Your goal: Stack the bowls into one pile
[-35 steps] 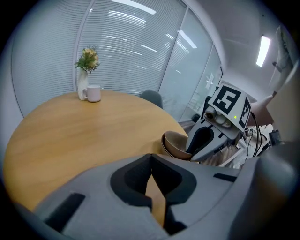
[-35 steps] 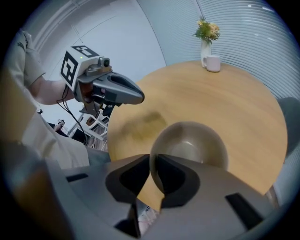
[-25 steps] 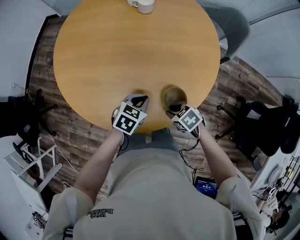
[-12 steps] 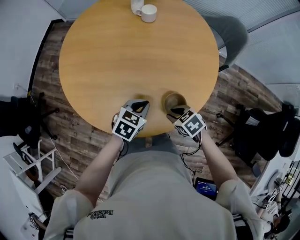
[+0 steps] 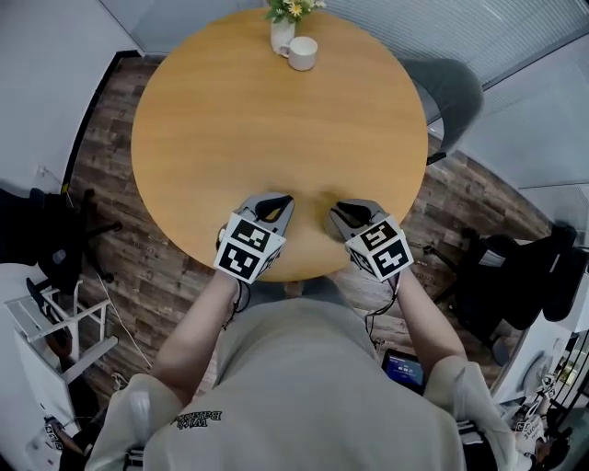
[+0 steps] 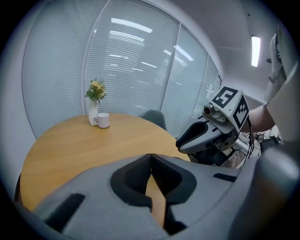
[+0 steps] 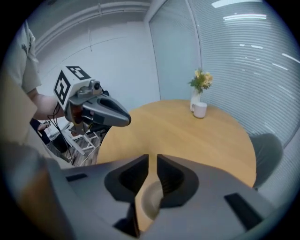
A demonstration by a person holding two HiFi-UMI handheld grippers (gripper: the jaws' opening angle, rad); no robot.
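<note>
Desk [image 5: 276,120]: round, wooden; plank floor [image 5: 110,184], blinds [image 6: 126,65] beyond.
Left gripper [image 6: 150,159]: fingers together, empty.
Right gripper [image 7: 153,161]: fingers pinching bowl [image 7: 151,199] rim.

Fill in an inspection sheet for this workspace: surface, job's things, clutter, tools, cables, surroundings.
Surface: round wooden table.
Job's things: one bowl, its rim in the right tool; no other bowl seen.
Clutter: white mug and vase of flowers at the far edge.
Tools: left tool jaws together, empty; right tool jaws almost together on the bowl.
Cables: black cables hang by the wrists.
Surroundings: wood-pattern floor, grey chair.
</note>
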